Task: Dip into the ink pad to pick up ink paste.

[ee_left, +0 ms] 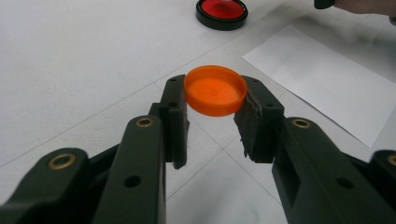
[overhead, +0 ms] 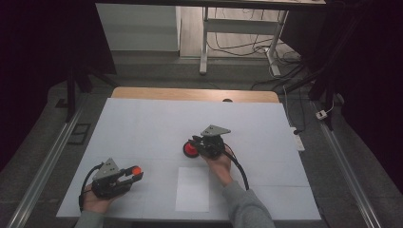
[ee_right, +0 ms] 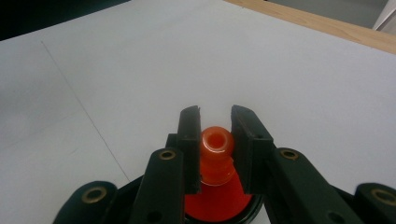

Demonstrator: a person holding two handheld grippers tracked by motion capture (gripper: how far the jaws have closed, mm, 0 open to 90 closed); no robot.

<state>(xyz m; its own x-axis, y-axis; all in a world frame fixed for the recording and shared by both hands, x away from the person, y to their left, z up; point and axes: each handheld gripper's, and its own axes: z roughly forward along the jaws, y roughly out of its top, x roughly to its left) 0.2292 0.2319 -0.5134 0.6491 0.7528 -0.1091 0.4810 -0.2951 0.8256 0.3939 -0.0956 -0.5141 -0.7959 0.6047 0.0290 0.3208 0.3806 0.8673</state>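
your left tool (ee_left: 212,119) grips the orange cap (ee_left: 215,90), left of the white paper (overhead: 192,188). your right tool (ee_right: 215,123) pinches the red bottle (ee_right: 216,154) neck, just behind the paper. next, bring cap onto neck.

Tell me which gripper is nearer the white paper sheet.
Right. The right gripper sits just beyond the white paper sheet's far edge, gripping the red bottle; the left gripper is off to its left, holding an orange cap.

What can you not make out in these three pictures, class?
- Lower part of the red funnel-like piece with the black ring base: right gripper view, hidden by the right claw.
- Underside of the round orange plastic cap: left gripper view.
- Red piece's shape: high view, too small, behind the claw.
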